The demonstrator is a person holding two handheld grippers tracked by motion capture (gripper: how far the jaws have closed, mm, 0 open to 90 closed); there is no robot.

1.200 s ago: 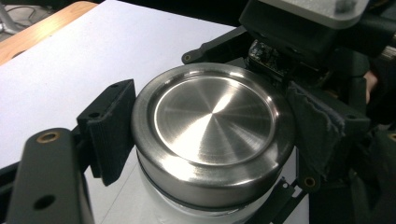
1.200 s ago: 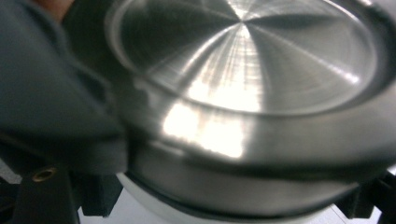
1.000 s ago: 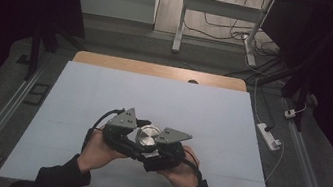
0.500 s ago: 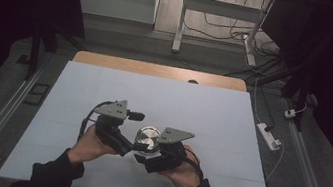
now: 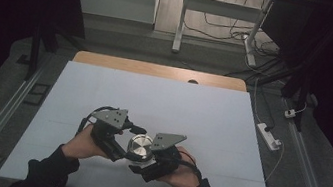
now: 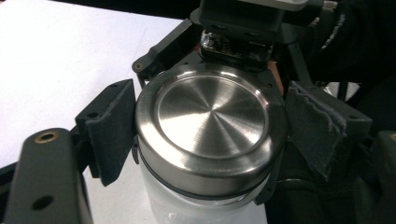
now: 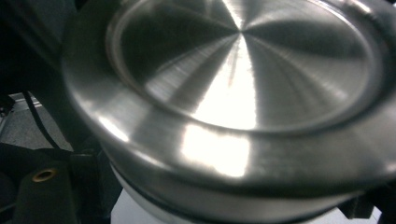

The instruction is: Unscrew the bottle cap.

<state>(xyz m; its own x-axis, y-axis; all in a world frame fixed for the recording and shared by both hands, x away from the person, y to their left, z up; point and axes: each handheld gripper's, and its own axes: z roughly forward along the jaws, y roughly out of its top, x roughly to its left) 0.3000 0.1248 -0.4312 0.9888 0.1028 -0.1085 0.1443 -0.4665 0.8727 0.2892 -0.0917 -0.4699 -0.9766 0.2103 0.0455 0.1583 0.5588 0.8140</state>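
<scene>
The pads of the left gripper (image 6: 205, 154) are pressed on the two sides of the steel lid (image 6: 212, 126), after its jaws have just been opened wide and closed again, so a fresh grip on the lid is taken. The jaws of the right gripper (image 5: 151, 159) are closed on the jar (image 5: 139, 151), lower on its frosted body as far as can be judged, because the body itself is mostly hidden by the lid in the right gripper view. The jar is held upright between both grippers, near the front edge of the table (image 5: 229, 134), about in the middle of this edge, and it seems to be standing on the white surface or just above it. The lid is seen seated on the jar, with a dark seal ring (image 6: 196, 189) under its rim and no gap visible. It is judged that the lid is being unscrewed or tightened in repeated turns; which of the two cannot be told. The work appears to be in the middle: the jar is secured and the lid is gripped again, but the lid is not yet lifted off.
</scene>
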